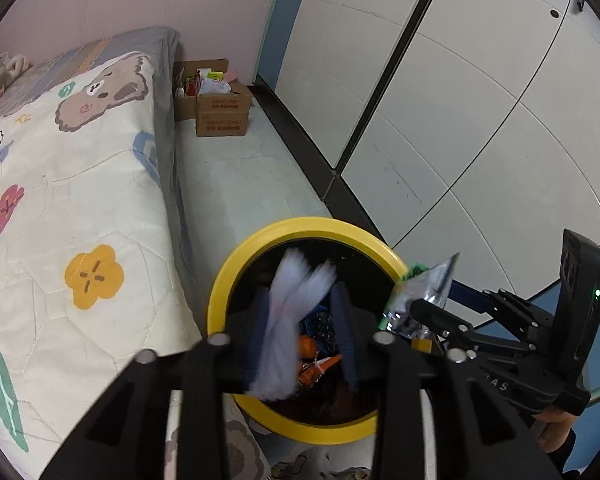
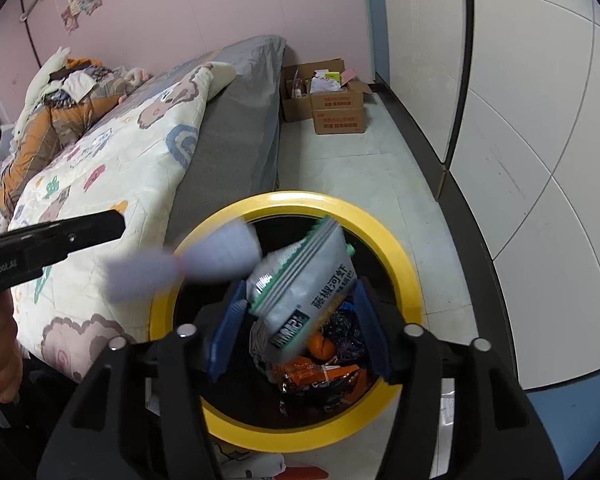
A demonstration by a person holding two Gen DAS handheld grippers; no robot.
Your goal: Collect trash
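Both hand-held grippers hang over a yellow-rimmed trash bin [image 1: 220, 280] that stands on the pale tiled floor [image 2: 340, 160] beside the bed [image 1: 80, 200]. The left hand-held gripper [image 1: 302, 334] has its blue pads parted, and a pale, motion-blurred piece of tissue or wrapper [image 1: 292, 312] lies in the gap between them above the bin's dark mouth; whether either pad touches it is unclear because of the blur. The right hand-held gripper [image 2: 300, 332] is likewise released, its blue fingers [image 2: 370, 336] spread wide, with a silver snack packet [image 2: 304, 288] printed in dark characters tilted between them, over the bin's opening and apparently loose. Inside the bin lie orange wrappers [image 2: 320, 374] and dark crumpled trash. The bed carries a cream quilt with flower and animal prints. Two cardboard boxes [image 2: 336, 108] sit in the far corner against the pink wall, next to white wardrobe doors [image 1: 440, 120].
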